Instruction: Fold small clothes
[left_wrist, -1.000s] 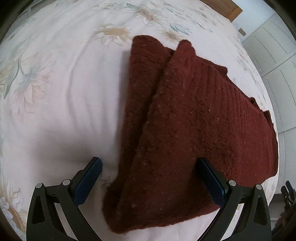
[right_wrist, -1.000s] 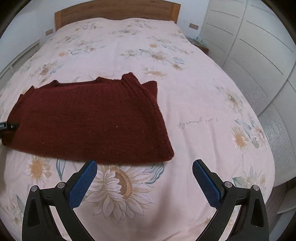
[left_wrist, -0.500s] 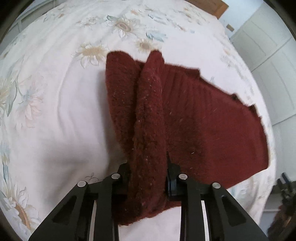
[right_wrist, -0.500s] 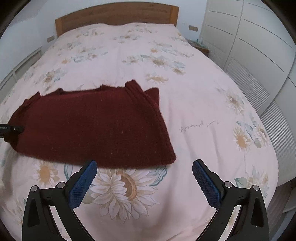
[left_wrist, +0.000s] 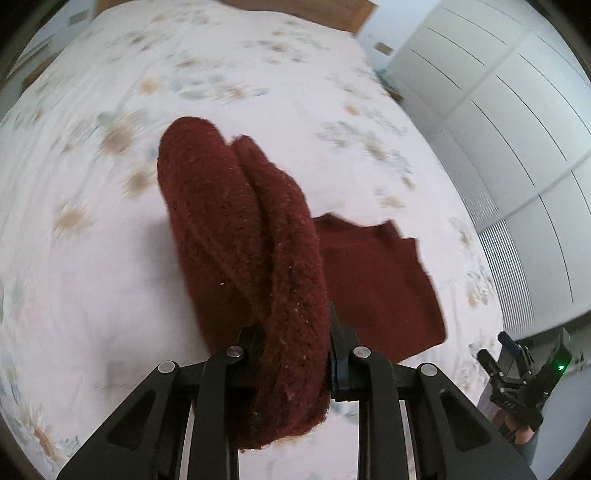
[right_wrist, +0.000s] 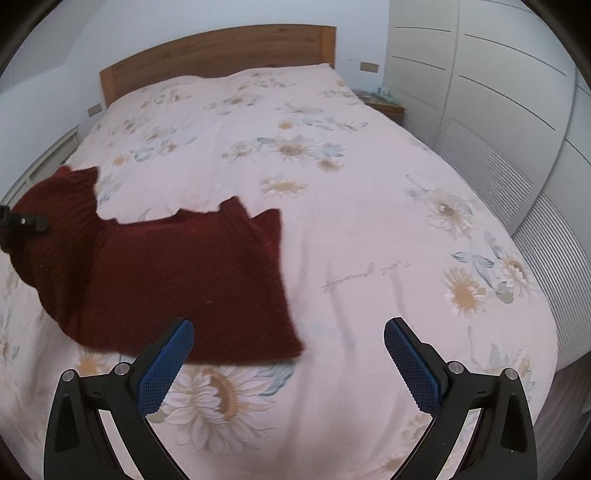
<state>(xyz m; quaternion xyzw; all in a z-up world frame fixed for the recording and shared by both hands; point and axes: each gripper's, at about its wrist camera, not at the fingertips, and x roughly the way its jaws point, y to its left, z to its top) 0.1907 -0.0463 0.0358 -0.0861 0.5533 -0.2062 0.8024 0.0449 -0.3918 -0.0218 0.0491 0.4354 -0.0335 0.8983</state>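
A dark red knit sweater (left_wrist: 240, 229) lies half-folded on the bed. My left gripper (left_wrist: 295, 354) has a thick bunched fold of its left end between the pads, lifted off the quilt; the jaws are still closing on it. The rest of the sweater (right_wrist: 177, 280) lies flat, its near right corner just ahead of my right gripper (right_wrist: 288, 325). That gripper stands open with nothing between its blue pads (right_wrist: 166, 365). In the right wrist view the left gripper (right_wrist: 26, 221) shows at the far left edge, on the raised end.
The bed's floral pink quilt (right_wrist: 369, 240) fills both views, with a wooden headboard (right_wrist: 221, 51) at the back. White wardrobe doors (right_wrist: 498, 92) and a small nightstand (right_wrist: 384, 105) stand along the right. A hand (left_wrist: 521, 432) holds the right gripper (left_wrist: 509, 354).
My left gripper closed on the sweater's left end and raised it off the bed, bunching the fabric. The right gripper rose slightly and stayed open.
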